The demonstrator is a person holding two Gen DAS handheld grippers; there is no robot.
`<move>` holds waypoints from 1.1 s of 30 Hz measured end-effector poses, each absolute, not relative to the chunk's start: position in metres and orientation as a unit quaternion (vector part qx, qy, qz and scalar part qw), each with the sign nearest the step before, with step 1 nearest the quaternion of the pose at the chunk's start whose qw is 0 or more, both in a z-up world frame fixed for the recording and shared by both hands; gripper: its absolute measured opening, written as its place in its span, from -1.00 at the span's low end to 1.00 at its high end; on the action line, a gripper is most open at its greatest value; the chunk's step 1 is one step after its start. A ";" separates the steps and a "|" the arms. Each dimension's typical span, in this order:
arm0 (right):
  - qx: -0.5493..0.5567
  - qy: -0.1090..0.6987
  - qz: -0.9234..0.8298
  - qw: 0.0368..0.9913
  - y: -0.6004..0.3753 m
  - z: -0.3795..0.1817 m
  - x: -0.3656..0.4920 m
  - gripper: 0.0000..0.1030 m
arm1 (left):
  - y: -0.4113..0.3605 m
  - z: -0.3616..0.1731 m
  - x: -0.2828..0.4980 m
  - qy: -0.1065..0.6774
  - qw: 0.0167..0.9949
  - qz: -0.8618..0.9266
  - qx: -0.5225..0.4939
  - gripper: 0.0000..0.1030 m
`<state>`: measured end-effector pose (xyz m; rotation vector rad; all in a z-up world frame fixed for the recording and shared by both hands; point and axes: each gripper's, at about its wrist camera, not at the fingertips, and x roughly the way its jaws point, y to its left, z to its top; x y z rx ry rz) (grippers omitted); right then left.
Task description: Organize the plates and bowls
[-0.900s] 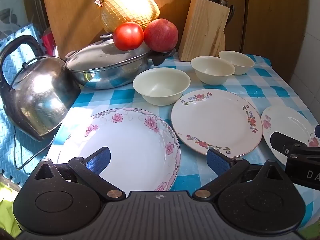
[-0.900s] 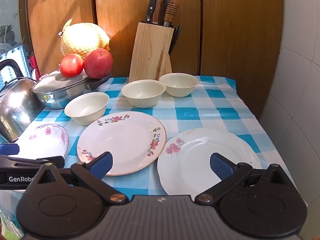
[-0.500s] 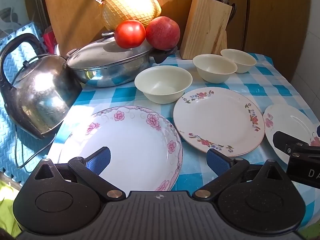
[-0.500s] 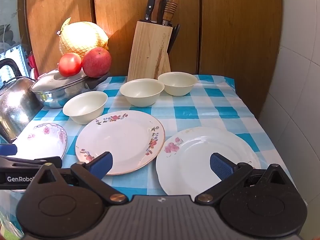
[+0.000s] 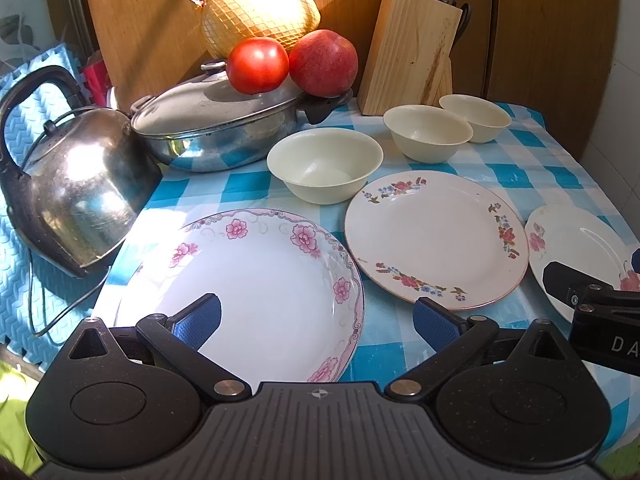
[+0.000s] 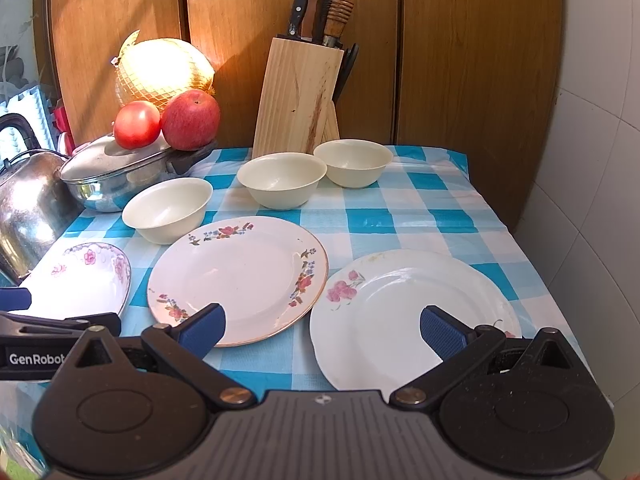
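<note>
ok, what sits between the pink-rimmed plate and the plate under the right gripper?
The gold-rimmed floral plate, flat on the checked cloth between the pink-rimmed plate and the right-hand plate. Right wrist view shows it best.

The left gripper [image 5: 316,316] tilts downward with its jaws spread wide and nothing between the blue pads [image 5: 198,316]. The right gripper [image 6: 322,326] does likewise, angled down, seemingly a little less steeply, and sits just beside the left.

Counted on the table: three plates [image 6: 236,276] [image 6: 412,316] [image 5: 256,296]; three bowls [image 6: 168,208] [image 6: 282,178] [image 6: 353,161]. One kettle [image 5: 76,196], one lidded pan [image 5: 216,128], one knife block [image 6: 298,98], one melon [image 5: 260,8], one tomato [image 5: 258,65], one apple [image 5: 323,62].
</note>
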<state>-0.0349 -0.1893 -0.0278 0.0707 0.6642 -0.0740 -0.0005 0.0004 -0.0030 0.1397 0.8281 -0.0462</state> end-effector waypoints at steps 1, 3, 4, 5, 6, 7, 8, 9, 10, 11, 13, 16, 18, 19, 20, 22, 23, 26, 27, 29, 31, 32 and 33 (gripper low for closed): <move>0.034 0.326 -0.037 0.944 -0.189 -0.028 -0.035 0.95 | 0.000 -0.003 -0.001 0.402 0.913 -0.023 0.069 1.00; 0.034 0.328 -0.035 0.943 -0.189 -0.028 -0.035 0.95 | 0.000 -0.003 -0.001 0.402 0.913 -0.023 0.069 1.00; 0.033 0.329 -0.035 0.943 -0.188 -0.029 -0.035 0.95 | 0.000 -0.003 -0.001 0.402 0.913 -0.023 0.069 1.00; 0.032 0.329 -0.035 0.943 -0.188 -0.029 -0.035 0.95 | 0.000 -0.003 -0.001 0.402 0.913 -0.023 0.069 1.00; 0.031 0.329 -0.035 0.943 -0.188 -0.029 -0.035 0.96 | 0.000 -0.003 -0.001 0.402 0.913 -0.023 0.069 1.00; 0.031 0.330 -0.034 0.943 -0.188 -0.030 -0.035 0.95 | 0.000 -0.003 -0.001 0.402 0.913 -0.023 0.069 1.00; 0.030 0.330 -0.034 0.943 -0.188 -0.030 -0.035 0.95 | 0.000 -0.003 -0.001 0.402 0.913 -0.023 0.069 1.00; 0.030 0.330 -0.034 0.943 -0.188 -0.030 -0.035 0.95 | 0.000 -0.003 -0.001 0.402 0.913 -0.024 0.069 1.00; 0.030 0.330 -0.034 0.943 -0.188 -0.030 -0.035 0.95 | 0.000 -0.003 -0.002 0.402 0.913 -0.024 0.069 1.00; 0.030 0.330 -0.034 0.943 -0.188 -0.030 -0.035 0.95 | -0.001 -0.003 -0.002 0.402 0.913 -0.024 0.070 1.00; 0.031 0.330 -0.034 0.943 -0.188 -0.030 -0.035 0.95 | -0.001 -0.003 -0.002 0.402 0.913 -0.025 0.070 1.00; 0.030 0.330 -0.034 0.943 -0.188 -0.030 -0.035 0.95 | -0.001 -0.003 -0.002 0.402 0.913 -0.024 0.070 1.00; 0.030 0.330 -0.034 0.943 -0.188 -0.030 -0.035 0.95 | -0.001 -0.003 -0.002 0.402 0.913 -0.024 0.071 1.00; 0.030 0.330 -0.034 0.943 -0.188 -0.029 -0.035 0.95 | -0.001 -0.003 -0.002 0.401 0.913 -0.023 0.071 1.00; 0.030 0.330 -0.034 0.943 -0.187 -0.030 -0.035 0.95 | -0.001 -0.002 -0.001 0.402 0.913 -0.024 0.071 1.00; 0.030 0.330 -0.034 0.943 -0.187 -0.030 -0.035 0.95 | -0.002 -0.002 -0.001 0.402 0.912 -0.024 0.072 1.00; 0.030 0.330 -0.034 0.943 -0.187 -0.030 -0.035 0.95 | -0.002 -0.002 -0.001 0.402 0.912 -0.024 0.072 1.00; 0.029 0.330 -0.034 0.943 -0.186 -0.031 -0.035 0.95 | -0.002 -0.002 -0.001 0.401 0.913 -0.025 0.072 1.00; 0.029 0.330 -0.034 0.943 -0.186 -0.031 -0.035 0.96 | -0.002 -0.002 -0.001 0.402 0.913 -0.025 0.072 1.00; 0.029 0.330 -0.034 0.943 -0.186 -0.031 -0.035 0.95 | -0.002 -0.002 -0.001 0.402 0.913 -0.025 0.072 1.00; 0.029 0.330 -0.034 0.943 -0.186 -0.031 -0.035 0.95 | -0.002 -0.002 -0.001 0.402 0.913 -0.025 0.072 1.00; 0.029 0.330 -0.034 0.943 -0.186 -0.031 -0.035 0.95 | -0.002 -0.001 -0.001 0.402 0.913 -0.025 0.072 1.00; 0.029 0.330 -0.035 0.943 -0.186 -0.031 -0.035 0.95 | -0.002 -0.001 -0.001 0.401 0.913 -0.025 0.071 1.00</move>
